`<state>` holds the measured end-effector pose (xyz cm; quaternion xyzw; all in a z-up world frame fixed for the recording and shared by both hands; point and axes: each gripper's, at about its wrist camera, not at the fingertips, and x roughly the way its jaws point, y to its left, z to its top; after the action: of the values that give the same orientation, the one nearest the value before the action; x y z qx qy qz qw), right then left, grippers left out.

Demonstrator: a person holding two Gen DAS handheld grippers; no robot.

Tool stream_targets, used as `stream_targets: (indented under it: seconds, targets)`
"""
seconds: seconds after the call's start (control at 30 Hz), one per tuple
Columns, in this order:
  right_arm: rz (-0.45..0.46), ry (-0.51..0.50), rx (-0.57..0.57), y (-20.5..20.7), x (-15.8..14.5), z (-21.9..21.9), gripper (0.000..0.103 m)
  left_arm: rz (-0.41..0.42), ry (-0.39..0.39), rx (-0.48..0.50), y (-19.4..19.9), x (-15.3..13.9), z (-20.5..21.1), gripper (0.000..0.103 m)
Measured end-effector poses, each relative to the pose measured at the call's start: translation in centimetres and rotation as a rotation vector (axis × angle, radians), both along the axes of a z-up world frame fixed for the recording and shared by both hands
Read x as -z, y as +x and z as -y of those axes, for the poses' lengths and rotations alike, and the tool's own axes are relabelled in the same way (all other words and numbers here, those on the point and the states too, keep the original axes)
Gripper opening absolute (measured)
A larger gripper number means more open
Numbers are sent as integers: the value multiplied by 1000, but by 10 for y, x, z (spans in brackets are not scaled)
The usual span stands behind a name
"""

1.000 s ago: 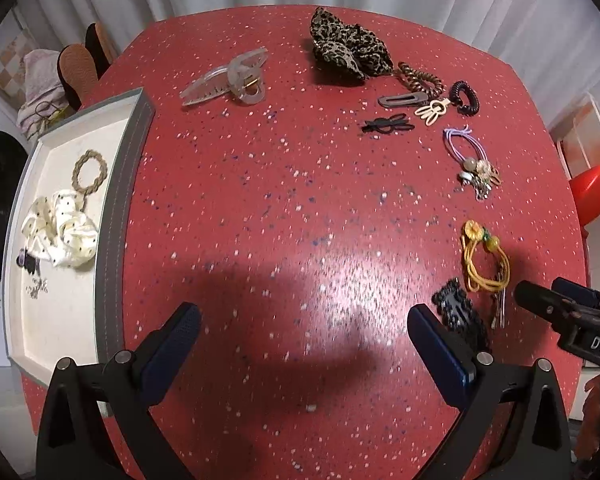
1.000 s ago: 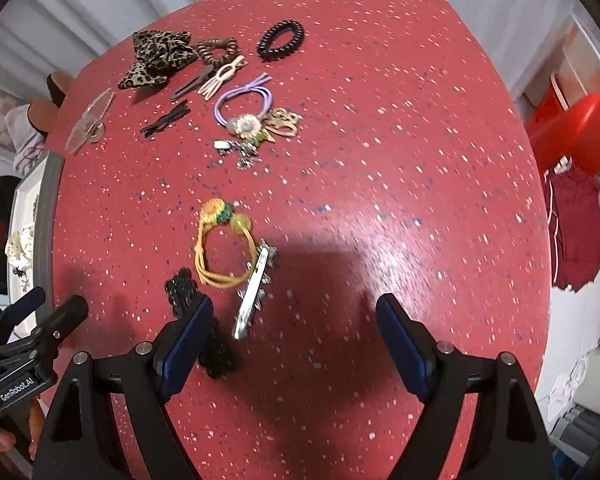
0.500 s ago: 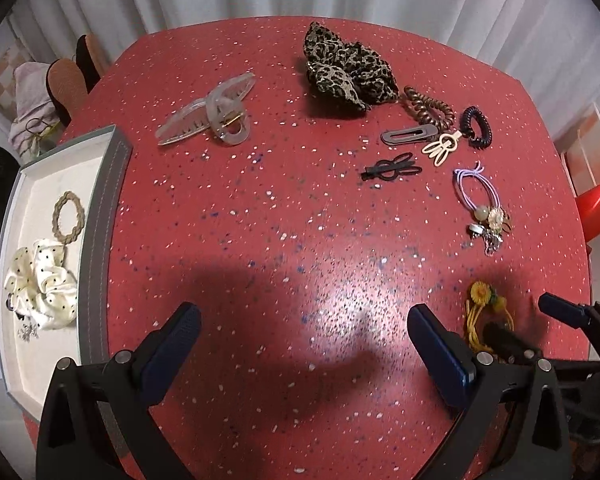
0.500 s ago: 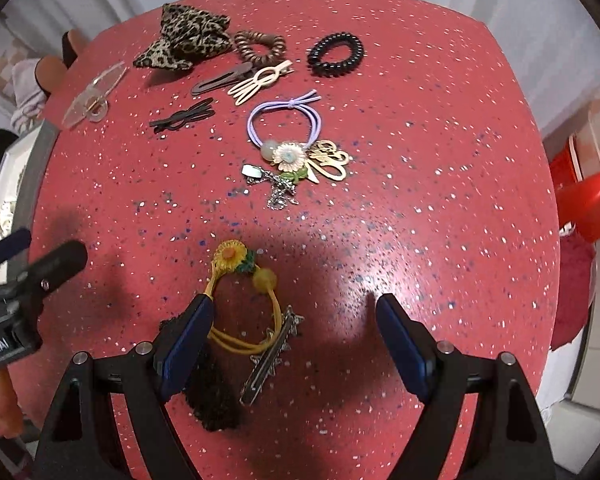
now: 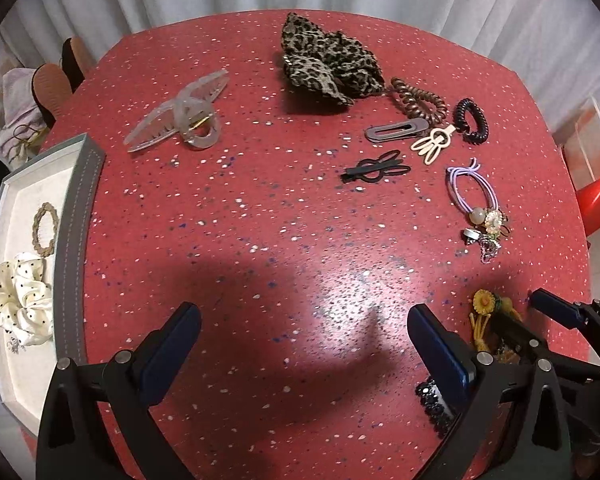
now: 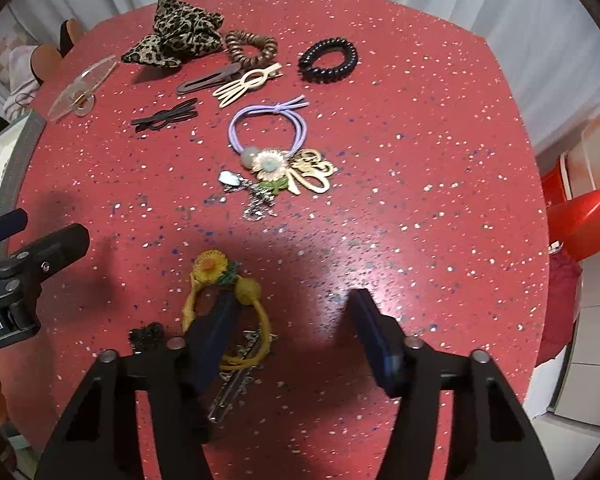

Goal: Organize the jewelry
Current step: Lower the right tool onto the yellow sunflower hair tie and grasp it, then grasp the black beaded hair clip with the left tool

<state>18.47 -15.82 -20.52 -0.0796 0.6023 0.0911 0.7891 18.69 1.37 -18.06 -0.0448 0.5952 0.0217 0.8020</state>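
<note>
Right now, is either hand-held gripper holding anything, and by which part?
Nothing held. Left hand-held gripper open over bare table. Right hand-held gripper has just been closing, one finger inside the yellow hair tie, not clamped.

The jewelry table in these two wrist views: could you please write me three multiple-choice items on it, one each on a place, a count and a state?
1. Where does the white dotted scrunchie lie?
A. in the tray
B. beside the leopard scrunchie
C. on the floor

2. How many coiled hair ties lie on the red table?
A. one
B. two
C. four

3. How does the right tool stand?
A. shut on the purple hair tie
B. part open, one finger over the yellow hair tie
C. out of view

Answers: 1 A, it rests on the tray's white lining. 2 B, a brown coil and a black coil. 3 B, its jaws have just been closing, a gap shows between them, and nothing is gripped yet.
</note>
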Motion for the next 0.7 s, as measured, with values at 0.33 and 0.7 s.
stream_targets:
  seconds: [0.33, 0.7]
  targets:
    - [17, 44, 45, 6, -5, 15, 5, -8, -8, 15, 0, 1, 10, 103]
    - [6, 98, 103, 6, -6, 39, 3, -30, -51, 37, -20, -1, 34, 97]
